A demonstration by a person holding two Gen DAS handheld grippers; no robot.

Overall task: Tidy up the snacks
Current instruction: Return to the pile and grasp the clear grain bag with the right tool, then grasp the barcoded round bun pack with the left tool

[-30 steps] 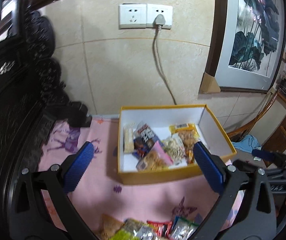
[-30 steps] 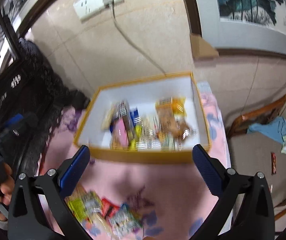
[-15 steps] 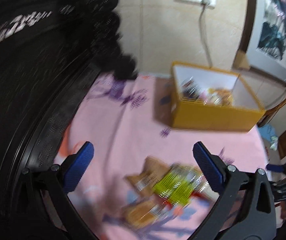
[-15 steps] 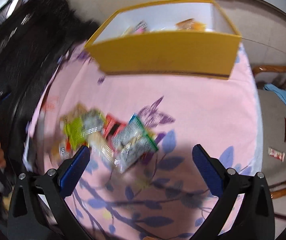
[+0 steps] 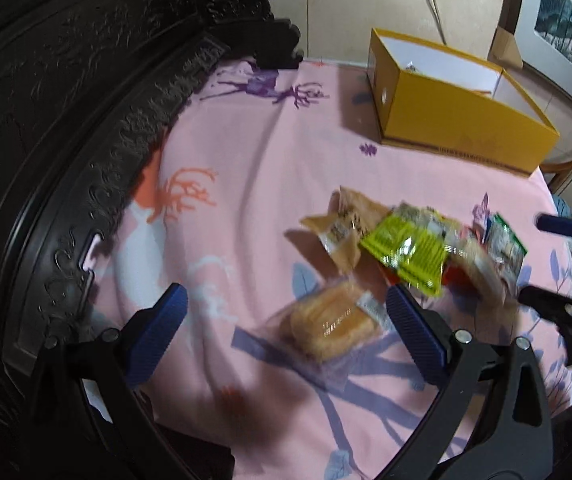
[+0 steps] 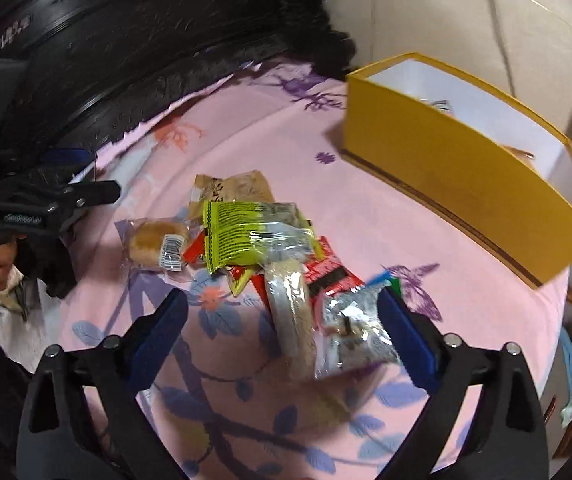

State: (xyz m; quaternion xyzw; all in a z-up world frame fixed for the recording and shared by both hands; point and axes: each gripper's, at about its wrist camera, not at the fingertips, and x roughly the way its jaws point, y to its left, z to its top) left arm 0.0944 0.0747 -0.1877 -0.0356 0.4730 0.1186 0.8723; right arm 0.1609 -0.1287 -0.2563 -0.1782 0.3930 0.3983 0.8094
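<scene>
Both grippers have swung down from the yellow box (image 5: 458, 112) to the loose snack pile (image 6: 253, 236) on the pink cloth (image 5: 253, 184), so another pick is likely. The box already holds several packets. The left gripper (image 5: 286, 336) gapes wide over a bread roll packet (image 5: 332, 326), empty. The right gripper (image 6: 281, 336) is closing around a silver packet (image 6: 354, 328), pads not yet pressing.

Soft, even indoor light is falling from above, leaving the pink cloth (image 5: 269, 184) bright and the carved dark wood (image 5: 65, 92) nearly black. Glare is glinting off the green packet (image 6: 245, 236) and the silver packet (image 6: 350, 336). Motion blur is smearing the snacks and the box (image 6: 466, 172) edges. Fisheye distortion is bending everything near the edges, and the corners are vignetting to black.
</scene>
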